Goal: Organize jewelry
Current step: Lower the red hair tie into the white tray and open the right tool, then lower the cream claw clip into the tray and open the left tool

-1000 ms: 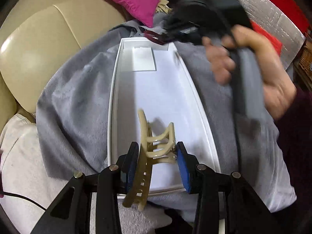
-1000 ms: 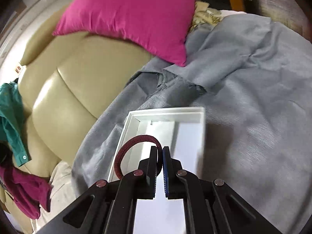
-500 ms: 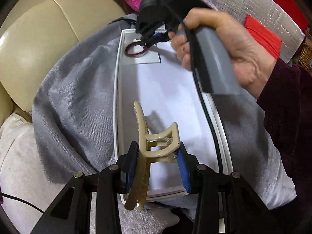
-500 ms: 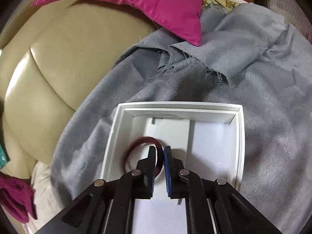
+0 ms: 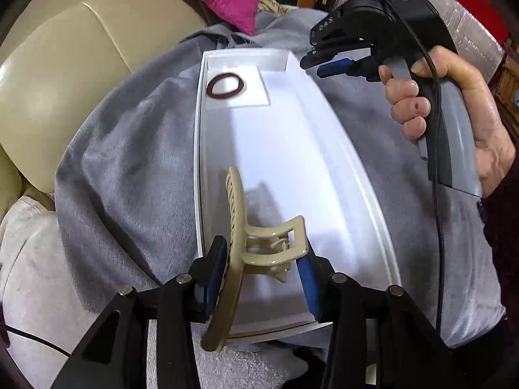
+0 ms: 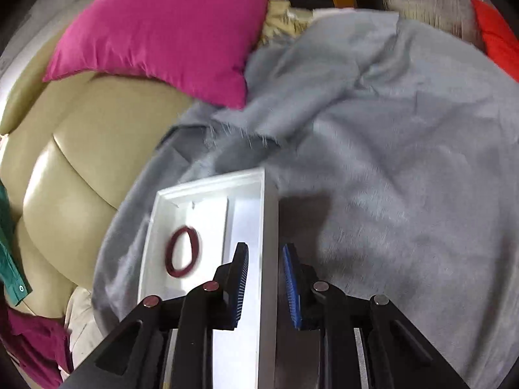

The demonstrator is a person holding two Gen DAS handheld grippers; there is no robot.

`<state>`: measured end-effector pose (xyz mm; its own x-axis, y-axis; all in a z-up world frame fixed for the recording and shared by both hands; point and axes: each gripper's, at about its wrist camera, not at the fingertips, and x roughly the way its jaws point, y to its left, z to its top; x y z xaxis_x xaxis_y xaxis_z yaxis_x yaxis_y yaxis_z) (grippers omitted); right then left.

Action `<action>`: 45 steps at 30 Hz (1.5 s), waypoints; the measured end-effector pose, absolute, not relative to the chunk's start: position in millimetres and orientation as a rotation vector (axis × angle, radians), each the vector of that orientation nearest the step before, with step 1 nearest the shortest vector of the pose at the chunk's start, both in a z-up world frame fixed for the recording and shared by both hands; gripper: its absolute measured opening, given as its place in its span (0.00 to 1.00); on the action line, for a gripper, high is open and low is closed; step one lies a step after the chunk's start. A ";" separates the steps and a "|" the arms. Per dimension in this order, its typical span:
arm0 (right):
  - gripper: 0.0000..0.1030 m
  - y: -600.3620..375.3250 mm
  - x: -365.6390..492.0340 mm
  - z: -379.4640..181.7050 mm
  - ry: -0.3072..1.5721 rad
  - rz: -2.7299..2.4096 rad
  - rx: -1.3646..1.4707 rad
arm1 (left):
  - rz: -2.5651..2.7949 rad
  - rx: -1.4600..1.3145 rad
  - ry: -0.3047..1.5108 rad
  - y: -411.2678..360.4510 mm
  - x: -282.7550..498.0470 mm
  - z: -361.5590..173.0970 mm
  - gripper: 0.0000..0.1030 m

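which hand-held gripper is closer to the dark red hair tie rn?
Right. The right hand-held gripper is opening, empty, beside the tray's far end where the hair tie lies. The left hand-held gripper grips the beige claw clip at the near end.

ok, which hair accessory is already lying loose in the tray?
The dark red hair tie, at the tray's far end; the beige claw clip sits between the left gripper's jaws.

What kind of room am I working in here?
Probably a home living room: a beige leather sofa with a magenta cushion, and a grey blanket spread under the white tray.
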<state>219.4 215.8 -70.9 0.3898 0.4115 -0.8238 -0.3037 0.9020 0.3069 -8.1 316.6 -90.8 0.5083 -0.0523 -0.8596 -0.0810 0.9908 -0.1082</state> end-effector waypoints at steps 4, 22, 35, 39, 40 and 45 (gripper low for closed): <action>0.22 228.5 216.8 -92.3 1.130 0.374 0.023 | 0.014 -0.115 1.054 315.5 -10.4 -97.7 0.43; 0.13 58.4 171.8 -79.8 1.122 0.115 0.210 | -0.328 0.072 1.139 182.9 -33.5 -99.8 0.38; 0.24 -34.0 132.7 -64.1 1.080 0.216 0.358 | -0.236 0.130 1.149 176.5 -18.5 -75.0 0.38; 0.24 -96.8 92.8 -33.6 0.982 0.241 0.337 | -0.226 0.137 1.034 159.5 -20.4 -32.0 0.40; 0.24 -120.0 79.7 -29.1 0.969 0.234 0.334 | -0.222 0.144 0.996 150.2 -20.7 -20.8 0.44; 0.24 -222.5 36.3 -32.0 0.957 0.156 0.421 | -0.231 0.122 0.858 98.3 -14.0 4.8 0.55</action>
<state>36.3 -222.5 -32.0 0.5718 0.3119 -0.7588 0.0546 0.9084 0.4145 -14.0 98.3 4.8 0.6312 -0.1519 -0.7606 0.2499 0.9682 0.0141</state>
